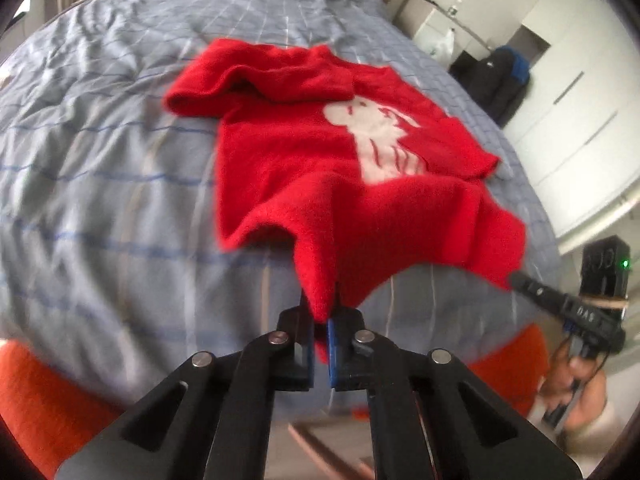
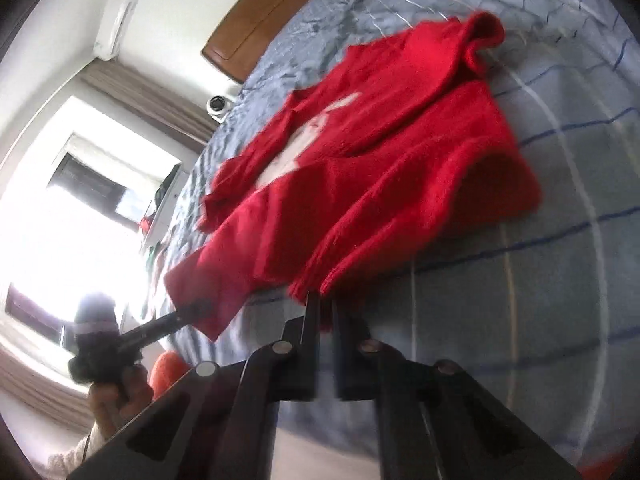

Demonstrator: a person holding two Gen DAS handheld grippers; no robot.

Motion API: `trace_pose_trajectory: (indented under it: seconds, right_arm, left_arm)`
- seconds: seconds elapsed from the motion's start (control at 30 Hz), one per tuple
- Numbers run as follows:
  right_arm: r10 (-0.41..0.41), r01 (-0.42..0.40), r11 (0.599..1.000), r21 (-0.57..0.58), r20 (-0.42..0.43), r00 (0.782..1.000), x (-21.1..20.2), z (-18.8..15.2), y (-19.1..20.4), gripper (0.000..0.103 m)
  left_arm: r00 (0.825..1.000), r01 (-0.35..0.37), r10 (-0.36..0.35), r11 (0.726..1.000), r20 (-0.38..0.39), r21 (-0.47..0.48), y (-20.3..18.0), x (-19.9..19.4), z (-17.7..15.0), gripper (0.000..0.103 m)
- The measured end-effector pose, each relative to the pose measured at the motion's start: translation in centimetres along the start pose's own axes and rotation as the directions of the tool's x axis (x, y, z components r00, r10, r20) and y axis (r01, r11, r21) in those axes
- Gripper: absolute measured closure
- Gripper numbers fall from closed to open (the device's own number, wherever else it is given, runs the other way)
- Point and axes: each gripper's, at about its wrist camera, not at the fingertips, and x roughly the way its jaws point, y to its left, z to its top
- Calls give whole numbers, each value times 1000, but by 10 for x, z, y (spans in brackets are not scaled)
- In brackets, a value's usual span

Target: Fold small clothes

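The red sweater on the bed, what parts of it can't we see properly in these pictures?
- White picture on the red sweater: blurred in the left wrist view; in the right wrist view folds hide most of it.
- Hem inside the left gripper: hidden by the closed fingers.
- Hem at the right gripper: blurred by motion.
- Far sleeve: bunched up, so its shape is unclear.
- Underside: hidden against the bed cover.

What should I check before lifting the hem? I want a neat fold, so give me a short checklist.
1. Left tongs shut on the red sweater hem: ok.
2. Right tongs shut on the hem: ok.
3. Both grips on the same near edge: ok.
4. Hem flat between grips: not ok, it sags.
5. Far sleeve laid flat: not ok, bunched.
6. Bedspread bare around the sweater: ok.
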Motion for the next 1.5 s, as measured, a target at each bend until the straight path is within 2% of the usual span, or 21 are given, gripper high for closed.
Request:
trace_pose_trajectory:
  seconds: [0.13, 0.27, 0.4, 0.47, 0.6, 0.7, 0.83, 0.9, 0.97, 1.0, 1.03, 1.07, 1.13, 1.17, 1.23, 1.27, 1.3, 1.33, 1.37, 1.43, 1.5]
  right_arm:
    - [-71, 67, 995, -67, -61, 996, -46, -22, 4, 98]
    - [-160, 155, 987, -46, -153, 975, -65, -49, -11, 98]
    - [-240, 244, 970, -6, -199, 950, -46, -64, -33, 98]
    - [-298, 300, 954, -21, -215, 930, -32, -65, -36, 98]
    - [-355, 362, 932, -22, -250, 901, -14, -63, -43, 98]
    - [-378, 396, 918, 5, -279, 882, -7, -62, -56, 98]
    - [-398, 427, 904, 37, -293, 869, 15, -56, -68, 99]
    - [-435, 454, 891, -1, -293, 852, 27, -51, -63, 99]
    - [-438, 457, 890, -4, -292, 850, 22, -53, -65, 98]
    - [-432, 454, 891, 4, -300, 851, 19, -52, -65, 98]
    - [-422, 448, 894, 14, -309, 852, 15, -52, -65, 92]
    - [-414, 445, 895, 26, -326, 850, 9, -51, -64, 77]
    - [-419, 449, 893, 13, -339, 842, -10, -49, -63, 54]
    - [-449, 466, 884, -24, -319, 835, -24, -43, -57, 54]
    - [-554, 536, 832, -142, -242, 796, -49, -26, -39, 54]
    - [-602, 568, 796, -210, -173, 779, -62, -11, -24, 54]
    - [-619, 578, 774, -259, -113, 777, -68, 3, -10, 54]
    - [-616, 575, 756, -314, -45, 786, -70, 22, 7, 53]
    - [-607, 567, 747, -347, -7, 795, -66, 32, 19, 48]
    - [-558, 531, 724, -441, 77, 826, -48, 57, 51, 40]
    - [-472, 461, 711, -530, 126, 873, -12, 75, 80, 40]
  left_arm:
    - [996, -19, 22, 999, -92, 36, 10, -21, -36, 100]
    - [978, -75, 85, 996, -188, 55, 12, -4, -64, 100]
    - [957, -149, 151, 989, -249, 25, 14, 24, -64, 100]
    - [951, -177, 180, 984, -250, 33, 11, 31, -61, 100]
    - [936, -225, 237, 971, -260, 78, 4, 43, -63, 98]
    - [919, -260, 280, 960, -279, 105, 2, 59, -65, 99]
    - [908, -266, 280, 960, -311, 88, 4, 72, -64, 99]
    - [908, -267, 278, 960, -314, 79, 4, 73, -60, 96]
    - [908, -265, 272, 962, -317, 68, 8, 64, -59, 90]
    - [907, -273, 280, 960, -314, 65, 9, 52, -61, 77]
    - [907, -284, 291, 956, -305, 67, 8, 44, -63, 61]
    - [908, -296, 304, 953, -290, 70, 5, 34, -64, 56]
    - [918, -328, 341, 940, -201, 98, -6, -1, -63, 46]
    - [921, -342, 357, 933, -156, 114, -10, -15, -60, 41]
    - [919, -387, 393, 912, -14, 136, -24, -45, -44, 21]
    - [913, -408, 401, 903, 79, 136, -31, -58, -32, 18]
    - [907, -416, 399, 899, 136, 134, -36, -63, -22, 13]
    - [900, -422, 397, 897, 180, 131, -37, -62, -14, 12]
    - [892, -428, 397, 895, 219, 123, -38, -55, -3, 12]
    - [885, -426, 393, 900, 247, 93, -27, -39, 5, 12]
    - [889, -408, 381, 911, 253, 61, -19, -18, 0, 12]
